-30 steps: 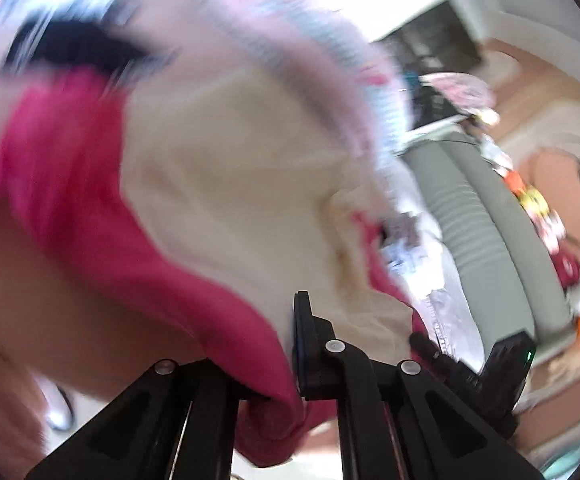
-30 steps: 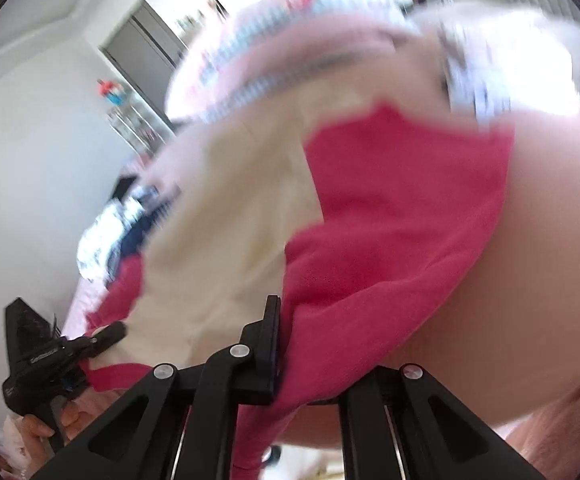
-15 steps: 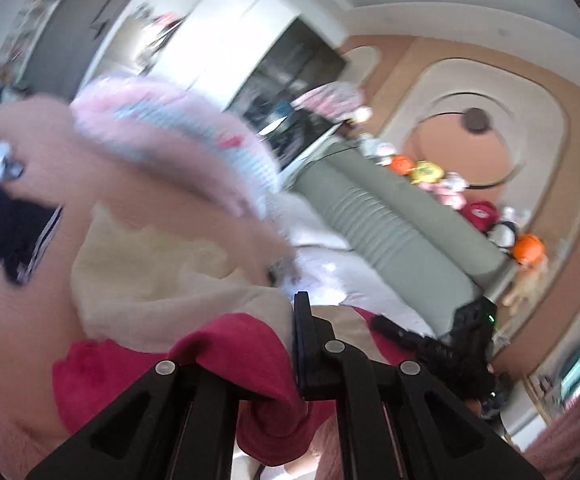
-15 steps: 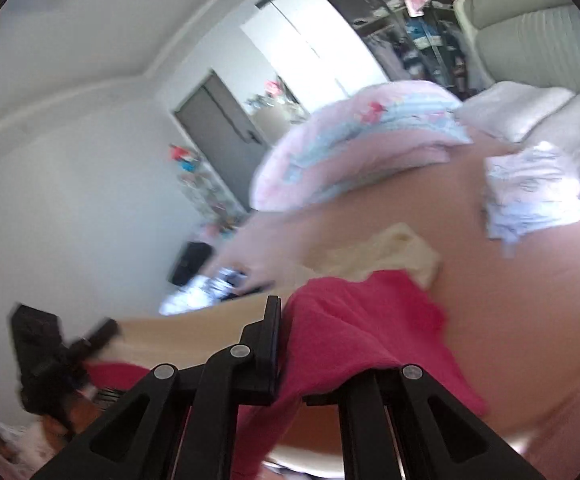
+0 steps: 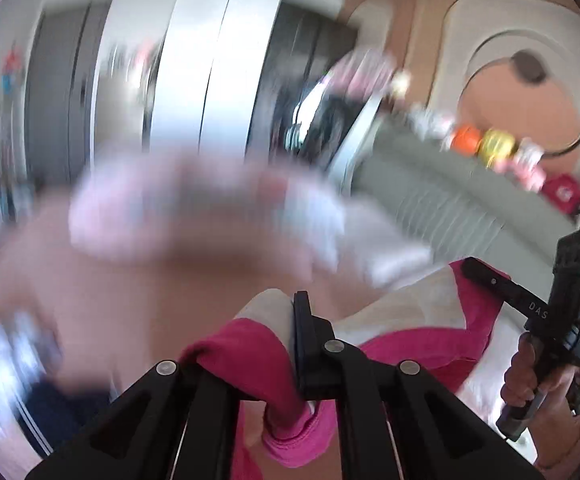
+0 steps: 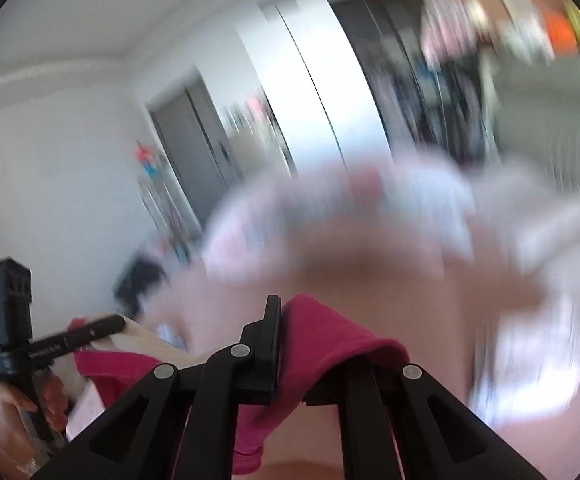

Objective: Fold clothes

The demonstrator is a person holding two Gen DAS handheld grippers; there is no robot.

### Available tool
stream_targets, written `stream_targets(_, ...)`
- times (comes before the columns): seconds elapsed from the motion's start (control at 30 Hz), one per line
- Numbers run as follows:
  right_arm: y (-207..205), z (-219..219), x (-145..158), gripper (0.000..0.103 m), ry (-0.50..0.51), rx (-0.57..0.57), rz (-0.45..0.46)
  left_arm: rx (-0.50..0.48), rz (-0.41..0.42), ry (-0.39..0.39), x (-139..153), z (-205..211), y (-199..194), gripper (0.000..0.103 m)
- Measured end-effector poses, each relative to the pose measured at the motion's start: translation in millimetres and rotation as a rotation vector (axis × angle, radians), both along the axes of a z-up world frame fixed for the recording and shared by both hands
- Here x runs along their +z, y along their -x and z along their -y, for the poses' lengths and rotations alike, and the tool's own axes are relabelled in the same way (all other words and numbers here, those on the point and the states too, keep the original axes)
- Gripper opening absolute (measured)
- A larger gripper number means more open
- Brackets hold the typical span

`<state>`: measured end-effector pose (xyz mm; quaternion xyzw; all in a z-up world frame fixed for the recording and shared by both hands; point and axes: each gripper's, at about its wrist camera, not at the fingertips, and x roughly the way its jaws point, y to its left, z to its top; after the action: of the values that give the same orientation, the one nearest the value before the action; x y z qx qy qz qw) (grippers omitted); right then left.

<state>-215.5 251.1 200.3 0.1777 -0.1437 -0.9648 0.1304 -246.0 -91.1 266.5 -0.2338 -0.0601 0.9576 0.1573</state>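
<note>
A pink and cream garment (image 5: pixel 422 332) hangs stretched in the air between both grippers. My left gripper (image 5: pixel 285 336) is shut on one pink corner, which bunches over the fingers. The right gripper (image 6: pixel 285 336) is shut on the other pink corner (image 6: pixel 330 348). In the left wrist view the right gripper (image 5: pixel 486 276) shows at the right edge, held by a hand (image 5: pixel 530 376). In the right wrist view the left gripper (image 6: pixel 105 326) sits at lower left, pinching cream and pink cloth. Both views are badly motion-blurred.
Below lies a bed with a pink sheet (image 5: pixel 137 300) and a blurred pink quilt (image 5: pixel 193 208). A grey-green headboard (image 5: pixel 450 196) carries soft toys (image 5: pixel 486 144). A dark garment (image 5: pixel 61 412) lies at lower left. White wardrobes (image 6: pixel 322 96) and a grey door (image 6: pixel 193 140) stand behind.
Both grippers have swung up with the garment, so the views now face the wardrobes and wall instead of the bed. The cloth has dropped low in both views.
</note>
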Motion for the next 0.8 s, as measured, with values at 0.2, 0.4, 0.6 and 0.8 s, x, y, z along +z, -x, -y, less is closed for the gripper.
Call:
stream_targets(0.2, -65, -10, 160, 0.006, -0.010, 0.005, -0.309, 0.027, -0.268, 0.184, 131, -16, -70, 0.006)
stream_targets(0.4, -101, 0, 90, 0.006, -0.022, 0.026, -0.187, -0.029, -0.057, 0.157, 29, -9, -91, 0.006)
stream_targets(0.6, -110, -3, -156, 0.006, 0.052, -0.017, 0.254, -0.019, 0.468, 0.043, -223, -1, -82, 0.006)
stream_targets(0.8, -113, -12, -374, 0.006, 0.022, -0.098, 0.725, 0.056, 0.852, 0.006, -435, -9, -94, 0.006)
